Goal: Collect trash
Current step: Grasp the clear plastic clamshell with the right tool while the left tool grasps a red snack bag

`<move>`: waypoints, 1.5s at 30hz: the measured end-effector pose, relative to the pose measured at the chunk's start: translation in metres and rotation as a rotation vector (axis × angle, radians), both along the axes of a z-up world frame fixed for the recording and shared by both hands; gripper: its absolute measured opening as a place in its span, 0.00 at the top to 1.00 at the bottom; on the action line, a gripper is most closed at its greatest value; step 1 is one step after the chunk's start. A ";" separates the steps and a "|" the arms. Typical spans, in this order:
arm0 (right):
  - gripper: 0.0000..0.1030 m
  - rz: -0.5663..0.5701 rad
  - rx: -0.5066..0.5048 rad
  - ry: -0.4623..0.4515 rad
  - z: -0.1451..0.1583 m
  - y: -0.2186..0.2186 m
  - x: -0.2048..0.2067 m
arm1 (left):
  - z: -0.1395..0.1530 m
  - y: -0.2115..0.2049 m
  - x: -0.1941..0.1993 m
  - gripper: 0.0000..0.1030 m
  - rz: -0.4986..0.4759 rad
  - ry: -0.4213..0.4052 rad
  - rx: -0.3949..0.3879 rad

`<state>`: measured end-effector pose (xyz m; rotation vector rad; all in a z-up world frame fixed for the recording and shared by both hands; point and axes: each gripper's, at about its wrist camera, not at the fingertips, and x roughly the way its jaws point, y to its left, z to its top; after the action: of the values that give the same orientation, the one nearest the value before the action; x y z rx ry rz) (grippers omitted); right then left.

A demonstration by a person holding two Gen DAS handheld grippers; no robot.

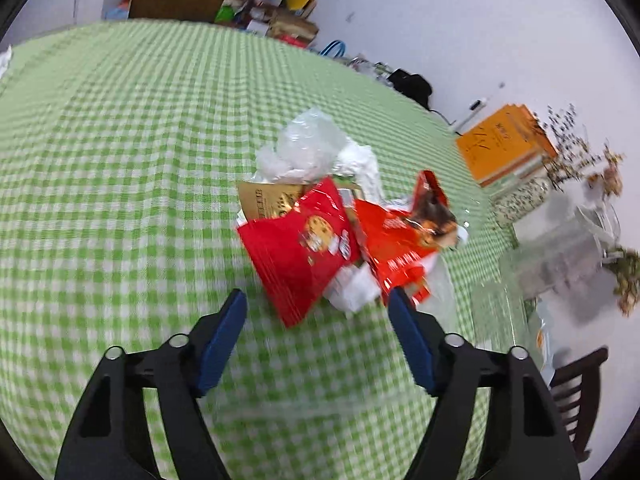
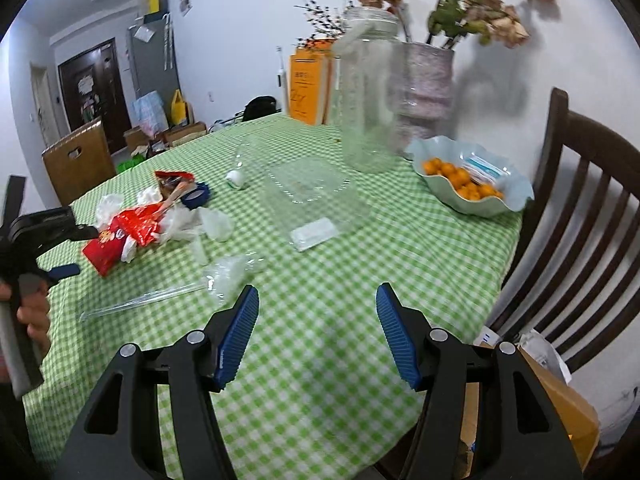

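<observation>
A pile of trash lies on the green checked tablecloth [image 1: 120, 160]: a red cookie bag [image 1: 298, 252], an orange-red snack wrapper [image 1: 400, 240], a brown packet [image 1: 268, 198], crumpled clear plastic [image 1: 308, 148] and white tissue [image 1: 352, 286]. My left gripper [image 1: 316, 300] is open and empty, just short of the pile, its fingers either side of the red bag's near corner. In the right wrist view the pile [image 2: 132, 228] lies at the left. My right gripper [image 2: 316, 296] is open and empty above the cloth. Clear plastic scraps [image 2: 224, 276], a clear tube [image 2: 140, 302] and an empty clear clamshell box [image 2: 316, 196] lie ahead of it.
A large glass jar [image 2: 368, 96], a vase of dried flowers [image 2: 424, 80], orange books [image 2: 308, 84] and a scalloped bowl [image 2: 516, 200] of small oranges stand at the far right edge. A dark wooden chair [image 2: 580, 240] stands at the right. Boxes and bags clutter the floor behind.
</observation>
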<state>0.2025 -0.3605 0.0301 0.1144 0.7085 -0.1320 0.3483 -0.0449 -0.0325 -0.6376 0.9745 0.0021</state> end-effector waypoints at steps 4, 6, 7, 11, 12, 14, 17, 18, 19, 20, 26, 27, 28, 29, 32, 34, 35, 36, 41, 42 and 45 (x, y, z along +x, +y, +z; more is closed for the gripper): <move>0.42 0.012 -0.014 0.011 -0.001 0.009 0.006 | -0.012 0.009 0.014 0.55 0.019 0.020 -0.058; 0.42 0.013 -0.017 0.018 -0.003 0.009 0.006 | -0.016 0.011 0.015 0.71 -0.007 0.028 -0.065; 0.42 0.012 -0.016 0.023 -0.004 0.009 0.008 | -0.016 0.011 0.016 0.88 -0.018 0.028 -0.068; 0.42 0.010 0.018 0.036 -0.008 0.004 0.019 | 0.000 0.020 0.010 1.00 -0.035 -0.044 -0.079; 0.42 0.010 0.026 0.037 -0.008 0.003 0.022 | 0.010 0.022 0.008 1.00 -0.056 -0.076 -0.104; 0.42 0.012 0.031 0.033 -0.009 -0.001 0.033 | 0.026 0.027 0.004 1.00 -0.058 -0.126 -0.108; 0.37 -0.006 0.015 0.044 -0.012 -0.010 0.055 | 0.045 0.037 -0.002 1.00 -0.061 -0.193 -0.116; 0.36 -0.007 0.024 0.048 -0.014 -0.014 0.065 | 0.047 0.041 -0.002 1.00 -0.051 -0.206 -0.111; 0.33 0.000 0.041 0.049 -0.014 -0.018 0.071 | 0.047 0.042 0.000 1.00 -0.045 -0.212 -0.098; 0.30 0.004 0.069 0.055 -0.016 -0.023 0.079 | 0.043 0.046 0.003 1.00 -0.042 -0.205 -0.071; 0.28 -0.075 0.476 0.050 -0.042 -0.076 0.110 | 0.006 0.046 0.031 0.67 -0.083 -0.049 -0.081; 0.28 -0.106 0.556 0.048 -0.050 -0.086 0.115 | 0.005 0.044 0.032 0.67 -0.093 -0.052 -0.071; 0.28 -0.122 0.607 0.044 -0.054 -0.091 0.118 | 0.006 0.041 0.032 0.65 -0.102 -0.060 -0.050; 0.28 -0.137 0.658 0.038 -0.059 -0.096 0.122 | 0.006 0.039 0.032 0.64 -0.107 -0.066 -0.035; 0.28 -0.178 0.764 0.022 -0.069 -0.106 0.133 | 0.004 0.035 0.036 0.60 -0.120 -0.071 -0.035; 0.28 -0.214 0.798 0.024 -0.074 -0.110 0.141 | 0.002 0.035 0.038 0.56 -0.128 -0.072 -0.028; 0.28 -0.229 0.815 0.025 -0.077 -0.112 0.144 | 0.002 0.036 0.039 0.55 -0.128 -0.074 -0.022; 0.28 -0.245 0.832 0.035 -0.082 -0.113 0.148 | 0.001 0.034 0.042 0.52 -0.128 -0.073 -0.020; 0.26 -0.285 0.883 0.025 -0.093 -0.120 0.154 | -0.001 0.047 0.042 0.42 -0.131 -0.057 -0.042; 0.26 -0.282 0.874 0.019 -0.093 -0.120 0.155 | -0.002 0.048 0.043 0.41 -0.129 -0.047 -0.053; 0.37 -0.233 0.873 0.024 -0.093 -0.114 0.163 | -0.012 0.054 0.041 0.41 -0.132 -0.004 -0.109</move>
<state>0.3656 -0.4747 -0.0630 1.0335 0.7355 -0.0382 0.3892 0.0090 -0.0442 -0.6720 1.0158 -0.1699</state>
